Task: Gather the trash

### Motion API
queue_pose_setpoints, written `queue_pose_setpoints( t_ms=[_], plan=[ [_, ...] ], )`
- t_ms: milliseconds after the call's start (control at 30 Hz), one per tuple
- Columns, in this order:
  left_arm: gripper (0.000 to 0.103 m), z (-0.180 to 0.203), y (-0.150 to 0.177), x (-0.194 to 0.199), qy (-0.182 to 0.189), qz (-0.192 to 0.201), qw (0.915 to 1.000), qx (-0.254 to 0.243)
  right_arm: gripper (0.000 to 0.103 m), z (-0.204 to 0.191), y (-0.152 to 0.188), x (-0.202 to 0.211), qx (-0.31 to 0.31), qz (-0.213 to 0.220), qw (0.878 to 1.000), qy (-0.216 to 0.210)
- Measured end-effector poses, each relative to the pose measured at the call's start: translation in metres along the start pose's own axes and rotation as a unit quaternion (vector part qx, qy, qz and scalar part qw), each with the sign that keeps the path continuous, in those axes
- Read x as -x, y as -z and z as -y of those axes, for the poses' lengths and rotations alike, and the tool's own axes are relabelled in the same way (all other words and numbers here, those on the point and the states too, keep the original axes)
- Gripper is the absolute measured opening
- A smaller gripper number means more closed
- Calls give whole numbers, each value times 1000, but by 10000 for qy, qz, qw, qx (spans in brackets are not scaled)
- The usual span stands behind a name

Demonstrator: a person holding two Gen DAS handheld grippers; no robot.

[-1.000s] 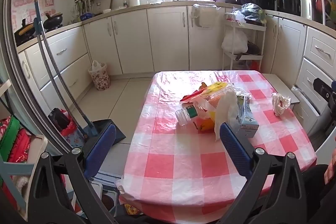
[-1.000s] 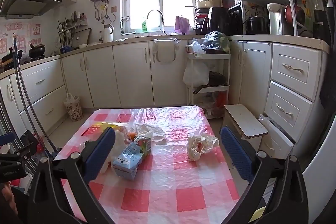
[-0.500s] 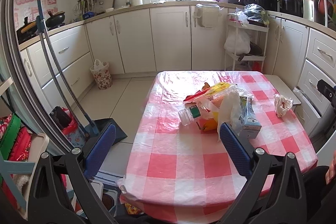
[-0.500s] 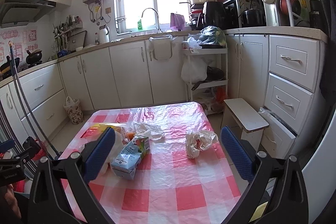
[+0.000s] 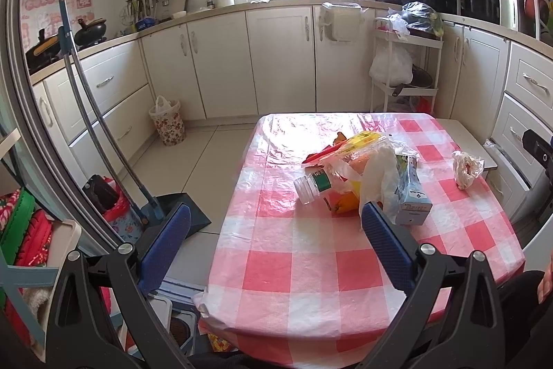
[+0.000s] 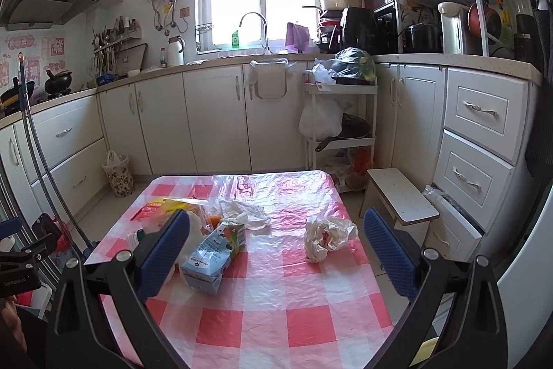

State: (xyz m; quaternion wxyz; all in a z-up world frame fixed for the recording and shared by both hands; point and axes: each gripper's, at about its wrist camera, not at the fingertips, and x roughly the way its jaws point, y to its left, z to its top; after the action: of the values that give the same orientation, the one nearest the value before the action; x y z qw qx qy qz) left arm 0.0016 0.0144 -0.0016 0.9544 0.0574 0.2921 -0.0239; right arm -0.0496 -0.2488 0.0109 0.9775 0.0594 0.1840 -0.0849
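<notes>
Trash lies on a table with a red-and-white checked cloth. A clear plastic bottle with a green label lies on its side next to a thin plastic bag with orange and yellow wrappers. A light blue drink carton lies beside them. A crumpled white wrapper lies apart on the right. My left gripper is open and empty above the table's near left edge. My right gripper is open and empty above the near edge.
A floral waste basket with a bag liner stands on the floor by the left cabinets. A broom and dark dustpan lean at the left. A white stool and a rack stand right of the table.
Both grippers have shifted slightly, so the table and trash sit a little differently in each view. Both stay open and nothing on the table has moved.
</notes>
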Motion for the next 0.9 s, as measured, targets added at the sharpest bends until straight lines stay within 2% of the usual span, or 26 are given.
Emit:
queue_pose_setpoints(
  t_ms=[567,900],
  plan=[
    [96,-2,-1,0,101,-37,9999,6,97,-8,1,-5,214,-150,9997,30],
    [96,4,0,0,111,-52,9999,-119,97,-4,1,-6,108,-204,9997,6]
  ],
)
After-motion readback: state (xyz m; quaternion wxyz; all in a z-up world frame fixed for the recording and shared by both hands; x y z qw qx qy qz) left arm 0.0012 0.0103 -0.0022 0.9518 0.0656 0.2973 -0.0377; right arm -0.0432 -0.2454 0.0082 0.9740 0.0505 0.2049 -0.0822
